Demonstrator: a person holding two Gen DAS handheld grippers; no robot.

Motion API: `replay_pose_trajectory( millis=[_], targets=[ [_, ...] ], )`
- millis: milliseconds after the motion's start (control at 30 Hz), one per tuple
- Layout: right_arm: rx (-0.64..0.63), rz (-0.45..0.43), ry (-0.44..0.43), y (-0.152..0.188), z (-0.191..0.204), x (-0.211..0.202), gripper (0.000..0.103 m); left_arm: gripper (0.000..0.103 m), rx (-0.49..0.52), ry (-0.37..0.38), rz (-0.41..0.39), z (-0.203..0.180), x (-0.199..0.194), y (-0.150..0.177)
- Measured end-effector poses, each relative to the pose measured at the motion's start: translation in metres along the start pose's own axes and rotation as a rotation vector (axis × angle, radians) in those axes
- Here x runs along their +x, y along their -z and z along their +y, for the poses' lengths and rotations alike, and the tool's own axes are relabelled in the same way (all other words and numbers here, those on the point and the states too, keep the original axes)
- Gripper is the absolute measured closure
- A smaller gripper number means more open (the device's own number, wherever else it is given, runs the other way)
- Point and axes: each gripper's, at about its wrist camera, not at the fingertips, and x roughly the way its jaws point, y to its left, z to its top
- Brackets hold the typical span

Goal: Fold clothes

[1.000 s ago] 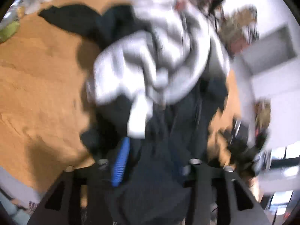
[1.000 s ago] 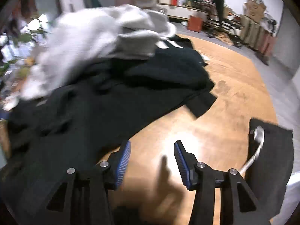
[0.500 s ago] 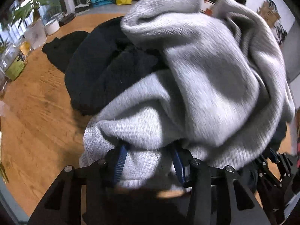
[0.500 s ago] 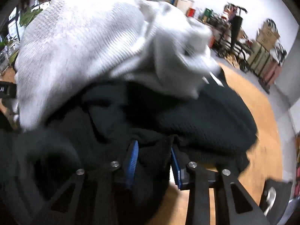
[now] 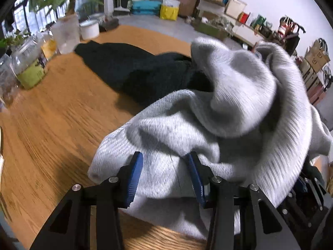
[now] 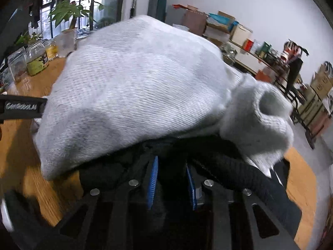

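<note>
A grey knit sweater (image 5: 218, 120) lies bunched over a black garment (image 5: 141, 73) on the wooden table (image 5: 52, 125). My left gripper (image 5: 164, 170) has its blue-padded fingers around a fold of the grey sweater's near edge. In the right wrist view the grey sweater (image 6: 135, 87) is draped over the black garment (image 6: 218, 152). My right gripper (image 6: 171, 177) is closed on a bunch of the black garment below the sweater. The right gripper also shows at the right edge of the left wrist view (image 5: 306, 189).
Glass jars (image 5: 29, 64) and a white pot (image 5: 89, 28) stand along the table's far left edge, with plants behind. Boxes and shelves line the back wall (image 5: 218, 2). The left gripper's body (image 6: 20, 108) shows at the left of the right wrist view.
Both grippers closed on the pile: the left one took the grey sweater's edge, the right one took black cloth. The pile has been pulled closer to both cameras.
</note>
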Motion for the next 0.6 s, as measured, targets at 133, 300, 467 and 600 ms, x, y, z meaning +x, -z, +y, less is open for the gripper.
replay_pose_trajectory(
  millis=[133,300,467,600],
  targets=[
    [-0.034,-0.028,-0.031,-0.031,0.029,0.021,0.073,0.057,-0.023,-0.016,-0.04,0.015,-0.007,0.0],
    [-0.052,-0.061,-0.114,-0.032,0.046,0.001,0.069,0.057,-0.008,0.043,-0.011,0.018,-0.023,0.001],
    [-0.032,-0.099,-0.123,-0.009,0.029,-0.047,0.058,0.057,0.056,0.1,-0.015,0.007,-0.036,0.007],
    [0.054,0.014,0.121,0.032,-0.038,-0.05,0.05,0.059,0.149,0.148,-0.029,-0.025,-0.046,0.017]
  ],
)
